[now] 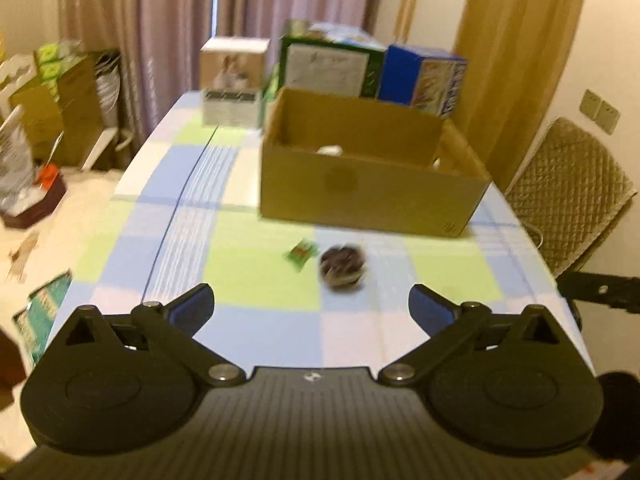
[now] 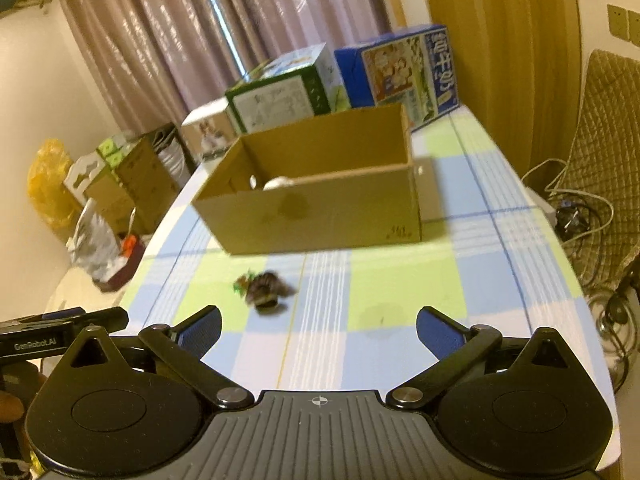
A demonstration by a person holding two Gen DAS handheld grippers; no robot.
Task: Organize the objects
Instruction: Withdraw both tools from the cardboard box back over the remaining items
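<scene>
Warm, dim indoor light, both views blurred.
Daylight enters through the curtain gap (image 1: 215,4); the cardboard box (image 1: 368,188) looks smeared, and fisheye edges bend and darken.

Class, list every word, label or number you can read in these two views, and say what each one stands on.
"GenRobot.AI": on the black bar of the left gripper, seen in the right wrist view.
Handwritten marks on the cardboard box, lower right corner: too blurred to read.
Large characters on the blue box: too blurred to read.
Print on the green box and the white box: too small to read.

Brown cardboard box (image 1: 372,196) — tablecloth (image 1: 256,264) checked blue, green, white.
</scene>
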